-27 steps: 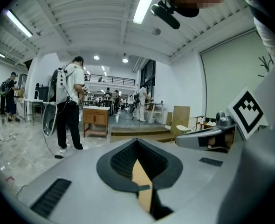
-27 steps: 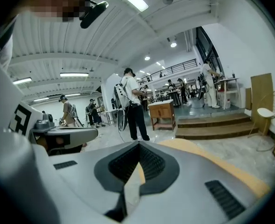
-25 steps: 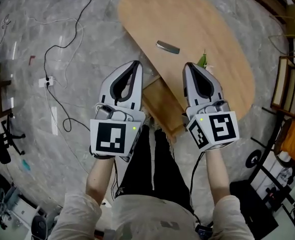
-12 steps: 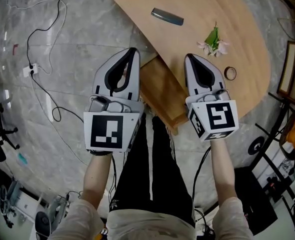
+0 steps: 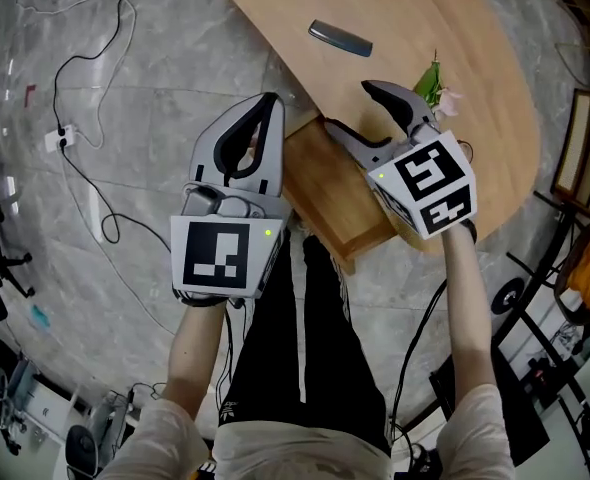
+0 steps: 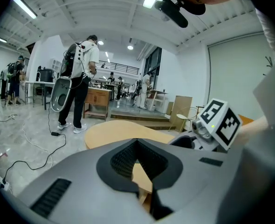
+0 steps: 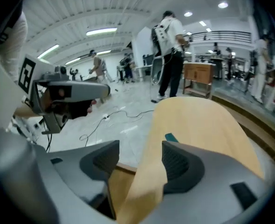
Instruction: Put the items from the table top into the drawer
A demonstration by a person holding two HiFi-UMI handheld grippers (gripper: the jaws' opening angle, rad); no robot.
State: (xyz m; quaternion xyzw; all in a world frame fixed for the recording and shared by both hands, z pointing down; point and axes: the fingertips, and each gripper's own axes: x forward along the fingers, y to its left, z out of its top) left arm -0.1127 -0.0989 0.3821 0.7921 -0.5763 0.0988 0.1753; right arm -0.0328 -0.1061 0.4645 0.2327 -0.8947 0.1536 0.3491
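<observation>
The right gripper [image 5: 347, 106] has just been opening its jaws wide astride the table [image 5: 455, 28] edge, probably reaching for the drawer [image 5: 325, 183]; the left gripper [image 5: 271, 102] is hanging closed, empty.

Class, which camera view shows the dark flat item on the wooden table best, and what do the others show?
The head view: the dark flat item lies whole on the table. The right gripper view shows only an end of it behind a jaw. The left gripper view shows none of it.
</observation>
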